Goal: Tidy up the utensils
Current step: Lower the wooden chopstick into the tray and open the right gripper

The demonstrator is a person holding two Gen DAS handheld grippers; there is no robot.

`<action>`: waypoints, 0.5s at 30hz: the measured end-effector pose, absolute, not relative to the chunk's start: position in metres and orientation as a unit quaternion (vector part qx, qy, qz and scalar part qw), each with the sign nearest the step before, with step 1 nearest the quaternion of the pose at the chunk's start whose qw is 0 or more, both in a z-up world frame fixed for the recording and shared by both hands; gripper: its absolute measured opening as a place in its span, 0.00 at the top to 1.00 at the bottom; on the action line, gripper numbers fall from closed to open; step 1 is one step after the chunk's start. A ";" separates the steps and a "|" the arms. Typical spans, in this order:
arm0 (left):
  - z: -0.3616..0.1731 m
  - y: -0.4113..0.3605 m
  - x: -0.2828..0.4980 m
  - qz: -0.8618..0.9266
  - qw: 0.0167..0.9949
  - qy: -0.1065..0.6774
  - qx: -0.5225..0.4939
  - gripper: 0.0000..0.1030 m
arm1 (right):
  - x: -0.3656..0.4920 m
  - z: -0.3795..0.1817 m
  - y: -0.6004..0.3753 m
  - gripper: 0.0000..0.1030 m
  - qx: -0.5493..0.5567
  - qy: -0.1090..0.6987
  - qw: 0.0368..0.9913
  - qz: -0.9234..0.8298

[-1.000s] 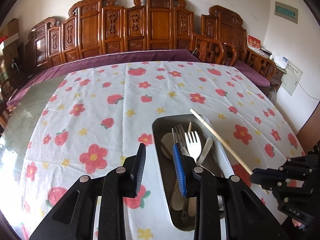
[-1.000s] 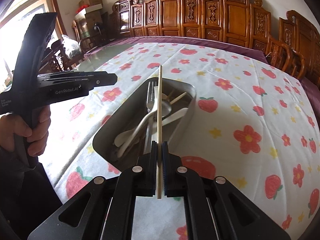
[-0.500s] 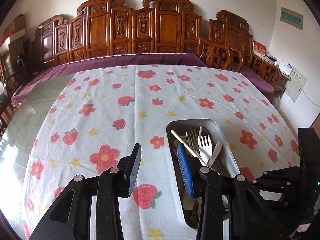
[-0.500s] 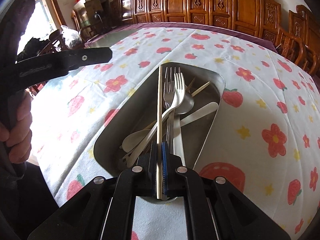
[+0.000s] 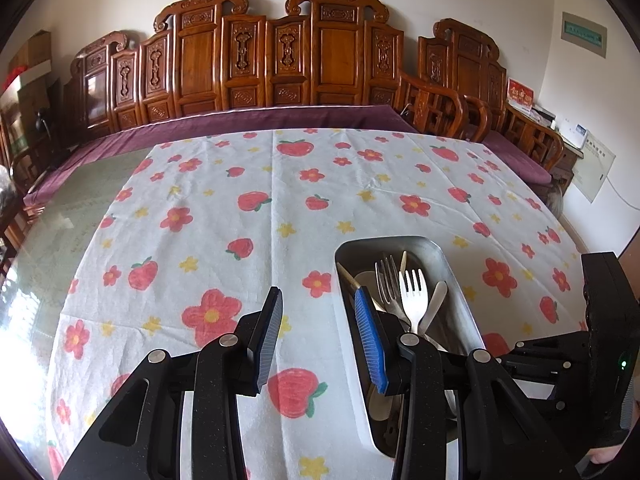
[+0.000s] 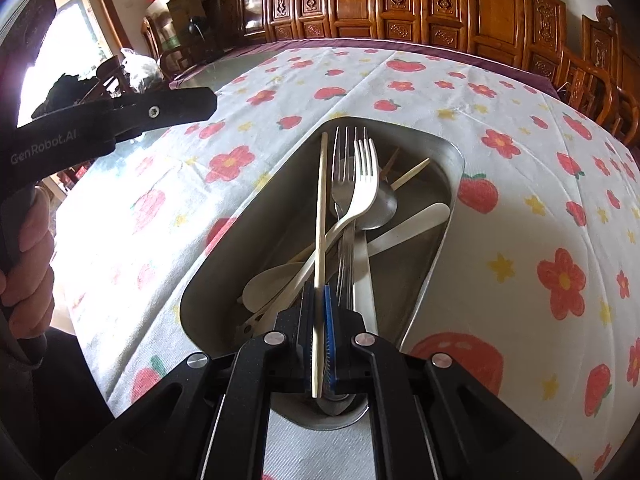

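Observation:
A steel tray (image 6: 448, 208) on the flowered cloth holds forks (image 6: 362, 176), spoons (image 6: 408, 226) and chopsticks. My right gripper (image 6: 319, 300) is shut on a pale wooden chopstick (image 6: 321, 216) that lies lengthwise low inside the tray, its tip near the far end. In the left wrist view the same tray (image 5: 460, 280) sits at the lower right with a white fork (image 5: 414, 300) on top. My left gripper (image 5: 318, 312) is open with nothing between its pads, hovering over the cloth at the tray's left rim. The right gripper's body (image 5: 592, 352) shows at the right edge.
The round table carries a white cloth (image 5: 280, 208) printed with strawberries and flowers. Carved wooden chairs (image 5: 304, 52) line the far side. A hand (image 6: 24, 256) holds the left gripper's handle at the left of the right wrist view.
The right gripper came down with the chopstick, which now lies inside the tray instead of standing above it. The left gripper's jaws stand a little wider.

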State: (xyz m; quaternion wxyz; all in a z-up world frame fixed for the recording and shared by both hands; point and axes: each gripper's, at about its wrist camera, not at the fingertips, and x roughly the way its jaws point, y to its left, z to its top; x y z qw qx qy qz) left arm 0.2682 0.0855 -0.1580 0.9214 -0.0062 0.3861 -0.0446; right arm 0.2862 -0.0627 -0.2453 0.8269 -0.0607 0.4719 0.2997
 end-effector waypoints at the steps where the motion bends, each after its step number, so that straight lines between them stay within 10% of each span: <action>1: -0.158 0.086 0.268 -0.044 0.921 0.386 -0.006 0.65 | 0.288 -0.245 -0.063 0.94 -0.061 0.471 0.827 0.300; 15: -0.160 0.085 0.269 -0.043 0.921 0.387 -0.005 0.65 | 0.289 -0.238 -0.065 0.91 -0.046 0.457 0.828 0.321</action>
